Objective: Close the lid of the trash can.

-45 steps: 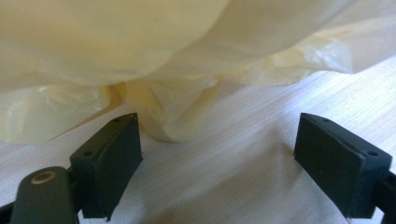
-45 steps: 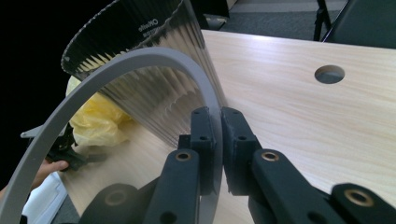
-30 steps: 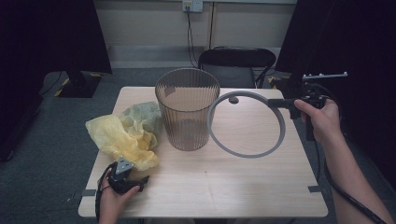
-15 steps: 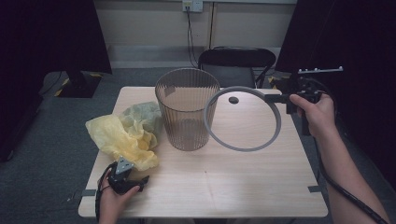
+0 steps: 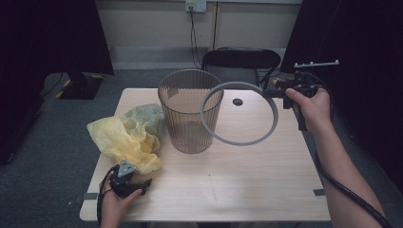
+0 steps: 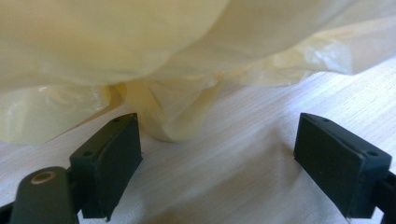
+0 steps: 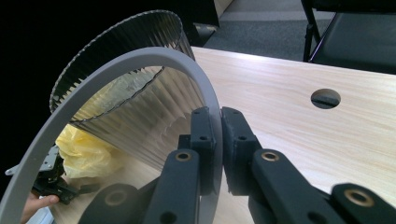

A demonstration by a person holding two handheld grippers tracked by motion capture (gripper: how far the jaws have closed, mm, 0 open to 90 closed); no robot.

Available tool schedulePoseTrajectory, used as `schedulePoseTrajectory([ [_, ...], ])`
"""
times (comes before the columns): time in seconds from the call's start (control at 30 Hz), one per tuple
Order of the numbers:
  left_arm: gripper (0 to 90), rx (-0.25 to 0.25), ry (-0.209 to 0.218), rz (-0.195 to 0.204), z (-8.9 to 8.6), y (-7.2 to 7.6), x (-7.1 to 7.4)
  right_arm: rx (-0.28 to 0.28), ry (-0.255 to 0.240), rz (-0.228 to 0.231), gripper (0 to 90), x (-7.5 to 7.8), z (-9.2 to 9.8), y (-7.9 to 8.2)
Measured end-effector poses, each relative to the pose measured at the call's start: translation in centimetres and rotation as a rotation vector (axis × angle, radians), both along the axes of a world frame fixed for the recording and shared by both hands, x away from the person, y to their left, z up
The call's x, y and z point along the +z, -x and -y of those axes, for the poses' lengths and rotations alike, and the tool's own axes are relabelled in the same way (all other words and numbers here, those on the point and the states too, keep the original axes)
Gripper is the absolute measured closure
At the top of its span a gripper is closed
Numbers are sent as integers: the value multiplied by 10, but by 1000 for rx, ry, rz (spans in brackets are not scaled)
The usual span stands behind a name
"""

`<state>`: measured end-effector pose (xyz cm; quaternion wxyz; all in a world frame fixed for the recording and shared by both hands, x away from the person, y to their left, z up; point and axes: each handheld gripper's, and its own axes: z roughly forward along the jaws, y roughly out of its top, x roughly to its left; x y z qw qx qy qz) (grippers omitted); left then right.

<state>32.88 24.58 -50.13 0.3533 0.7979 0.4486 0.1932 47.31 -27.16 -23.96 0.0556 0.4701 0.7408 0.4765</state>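
Grey plastic is what we are noting first: a grey ring (image 5: 239, 113) is being held off the table (image 5: 237, 190), tilted, with its left edge crossing in front of the rim of the ribbed bin (image 5: 190, 116). We are seeing the right gripper (image 5: 275, 91) pinching the ring at its right edge; in the right gripper view the two black jaws are pressing flat on either side of the ring's band (image 7: 140, 70), nearly together, with only the band between them. The right hand (image 5: 309, 107) is holding that gripper above the far right part of the table.

We are recording the bin as standing upright near the middle of the table, translucent and dark. A crumpled yellow bag (image 5: 126, 137) is lying just left of it, touching its side as far as we can tell.

We are observing the left gripper (image 5: 124, 175) resting low at the near left of the table, just in front of the bag. In the left gripper view its jaws are standing wide apart and holding nothing; a fold of the bag (image 6: 177, 121) is lying between and just beyond them, untouched by the pads.

A round hole (image 5: 237, 101) is showing in the table behind the ring.
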Motion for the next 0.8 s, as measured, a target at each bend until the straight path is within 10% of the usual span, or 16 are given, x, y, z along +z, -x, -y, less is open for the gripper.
schedulePoseTrajectory([
  [0.8, 143, -1, 1, 1, 0, 0, 0, -67, -22, 7, 837, -1, -26, -26],
])
